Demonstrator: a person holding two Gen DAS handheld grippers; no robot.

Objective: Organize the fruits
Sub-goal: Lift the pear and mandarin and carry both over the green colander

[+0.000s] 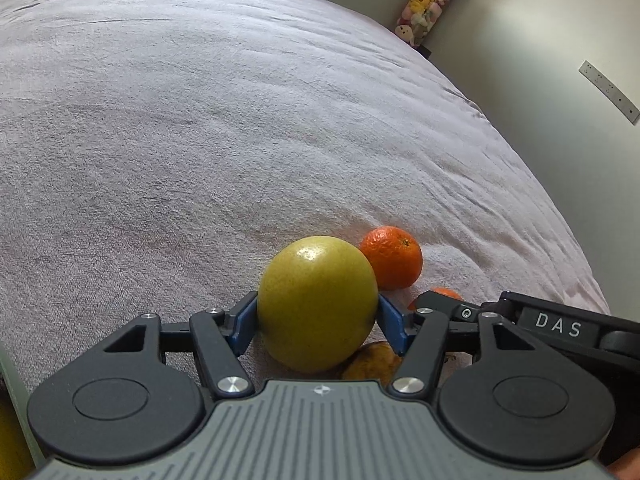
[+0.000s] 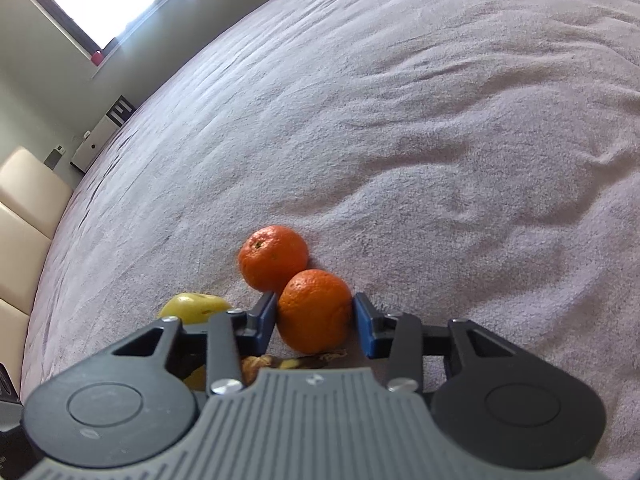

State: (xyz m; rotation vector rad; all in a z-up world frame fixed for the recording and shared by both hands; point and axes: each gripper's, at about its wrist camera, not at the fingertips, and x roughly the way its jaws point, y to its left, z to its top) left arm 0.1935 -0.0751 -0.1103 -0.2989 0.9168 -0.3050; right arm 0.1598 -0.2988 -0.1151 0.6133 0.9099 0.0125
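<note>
On the bed's [image 1: 200, 120] pale blanket, the left hand-held gripper [image 1: 317, 316] clamps a yellow apple [image 1: 316, 304]. At its three o'clock, the right hand-held gripper [image 2: 315, 320] brackets a mandarin [image 2: 314, 310], left pad touching, right pad just clear.

You have a yellow-green apple [image 1: 316, 304] with a pale glossy highlight on top. Beside it your two mandarins [image 2: 273, 258] [image 2: 314, 311] are bright orange with finely pitted skin. The blanket [image 1: 200, 120] under them is plain pale lilac-grey, ribbed with soft creases. Your gripper fingers [image 1: 242, 326] wear blue pads on black links, with a grey ridged body behind. A mottled yellow-and-brown fruit [image 1: 372, 364] shows near the blanket's front edge. By the far corner, plush toys [image 1: 430, 0] mix pastel pink, yellow and mint.
</note>
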